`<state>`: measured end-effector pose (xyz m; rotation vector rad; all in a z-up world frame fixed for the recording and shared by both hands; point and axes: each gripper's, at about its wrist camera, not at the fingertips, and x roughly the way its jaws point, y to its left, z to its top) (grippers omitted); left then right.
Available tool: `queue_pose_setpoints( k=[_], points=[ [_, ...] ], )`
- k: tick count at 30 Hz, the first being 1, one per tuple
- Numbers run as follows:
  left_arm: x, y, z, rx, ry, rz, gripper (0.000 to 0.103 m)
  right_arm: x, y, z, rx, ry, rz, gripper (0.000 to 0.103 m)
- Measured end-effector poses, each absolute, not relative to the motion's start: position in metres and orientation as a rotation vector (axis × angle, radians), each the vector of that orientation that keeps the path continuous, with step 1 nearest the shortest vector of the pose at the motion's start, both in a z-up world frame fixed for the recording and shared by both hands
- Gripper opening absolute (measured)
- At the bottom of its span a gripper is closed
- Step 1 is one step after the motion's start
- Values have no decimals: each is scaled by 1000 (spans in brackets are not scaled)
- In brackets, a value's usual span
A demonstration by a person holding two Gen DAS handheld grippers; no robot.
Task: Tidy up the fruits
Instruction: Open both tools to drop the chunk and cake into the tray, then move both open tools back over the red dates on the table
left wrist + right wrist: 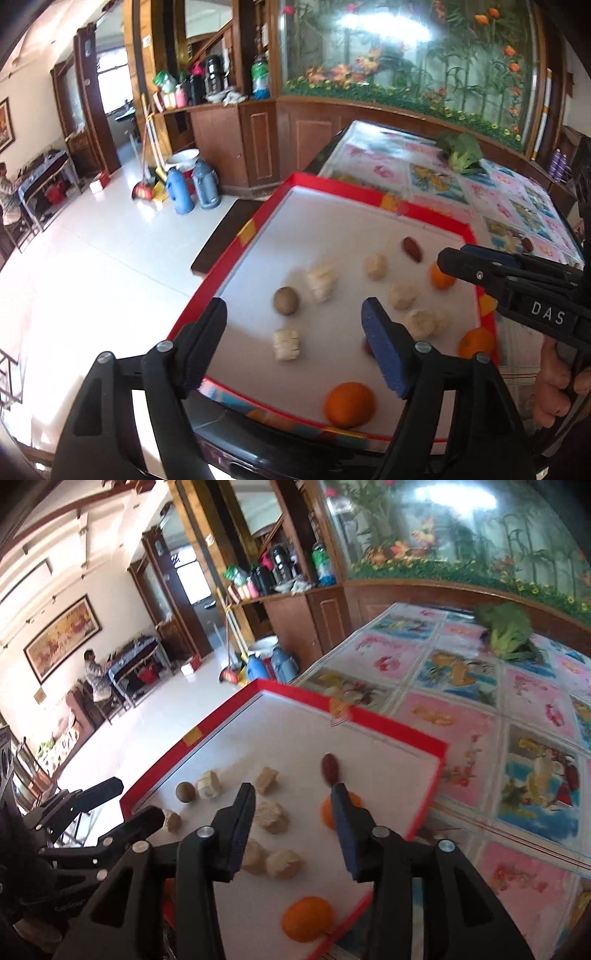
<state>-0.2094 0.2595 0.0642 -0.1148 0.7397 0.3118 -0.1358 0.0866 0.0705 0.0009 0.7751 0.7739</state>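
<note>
Oranges, pale corn chunks, a brown round fruit (285, 301) and a red date (412, 248) lie scattered in the red-rimmed white tray (258, 221). One orange (349, 404) sits at 6 o'clock, another (442, 275) at 3 o'clock. Left gripper (295, 350) hovers wide open, empty. Right gripper (295, 812) is likewise spread and empty, above a third orange (307, 918).

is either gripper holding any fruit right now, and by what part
Nothing is held. The left gripper and right gripper both hover with jaws open above the red-rimmed tray.
</note>
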Motion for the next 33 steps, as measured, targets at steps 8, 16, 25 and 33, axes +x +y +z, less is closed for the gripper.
queue_pose_setpoints(
  k=[8,16,25,33],
  points=[
    [-205,173,65,-32,738,111,88,-144,-3,60,74,774,689,50],
    [-200,97,49,80,809,-37,88,-160,-110,50,129,746,512,51],
    [-198,63,38,148,863,-104,88,-152,-243,53,204,688,232,54],
    [-177,28,68,204,817,-189,88,-98,-323,60,374,737,46,54]
  ],
)
